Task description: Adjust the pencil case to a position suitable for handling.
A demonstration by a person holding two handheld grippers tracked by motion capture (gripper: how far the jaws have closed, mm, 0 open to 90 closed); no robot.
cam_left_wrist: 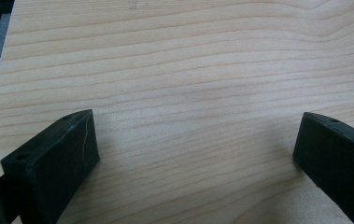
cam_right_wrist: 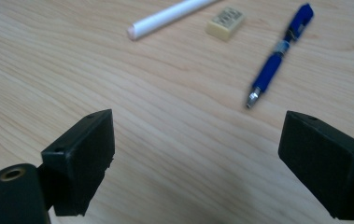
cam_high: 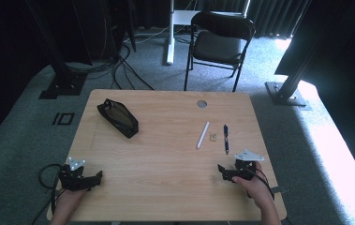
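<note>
High view: your left gripper (cam_high: 82,178) and right gripper (cam_high: 233,171) rest low on the pale wood-grain table (cam_high: 166,154), both spread wide, holding nothing. A slim blue pen (cam_high: 225,138), a small cream eraser (cam_high: 212,137) and a white stick (cam_high: 203,135) (round, smooth) lie just beyond your right gripper; a black mesh pouch (cam_high: 118,118) sits far left.

Left gripper view: blocky matt-black jaws gape over bare grain.

Right gripper view: jaws wide apart, empty; the pen (cam_right_wrist: 277,56) lies near, ahead, untouched.
</note>
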